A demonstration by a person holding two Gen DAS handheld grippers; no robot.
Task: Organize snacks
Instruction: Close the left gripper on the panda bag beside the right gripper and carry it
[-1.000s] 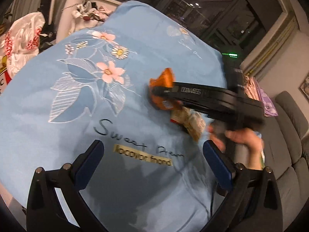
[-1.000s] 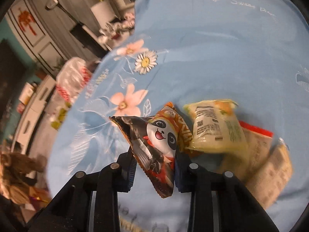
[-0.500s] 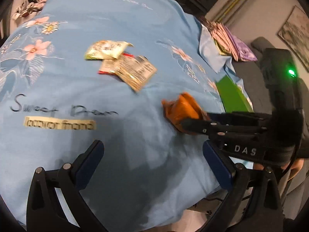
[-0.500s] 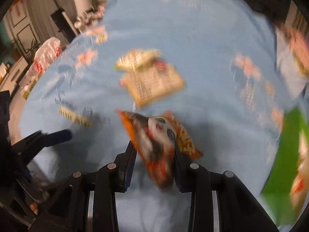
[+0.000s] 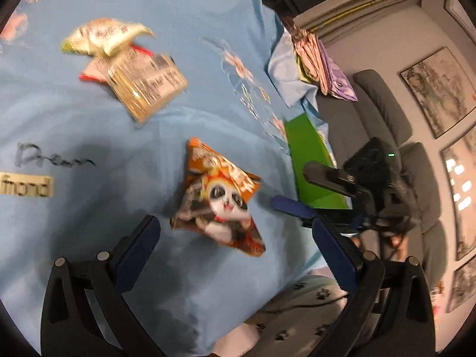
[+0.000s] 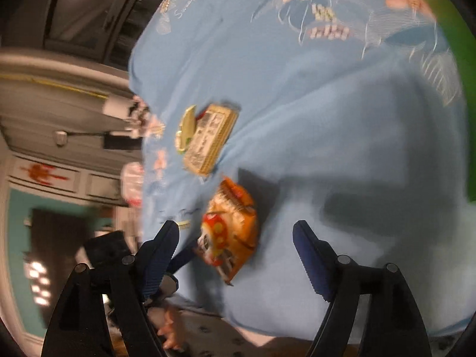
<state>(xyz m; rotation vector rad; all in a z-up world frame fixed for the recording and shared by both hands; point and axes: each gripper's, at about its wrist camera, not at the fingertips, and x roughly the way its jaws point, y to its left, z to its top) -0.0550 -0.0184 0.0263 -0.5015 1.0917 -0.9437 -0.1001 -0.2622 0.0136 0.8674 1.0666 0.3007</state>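
Panda snack bag (image 5: 221, 200) flat on blue cloth (image 5: 89, 125), between wide-open left claw (image 5: 238, 238) fingers, unheld.

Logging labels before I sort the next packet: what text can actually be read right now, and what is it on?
"Dream", cursive: blue cloth.
"friond", roughly, cut off by the frame: tan strip on the cloth.
"Sweet Dream", faint: the cloth's far corner in the right wrist view.
Panda snack bag: lettering blurred, unreadable.
Tan cracker pack: label print too small.
Pale green packet: print blurred.
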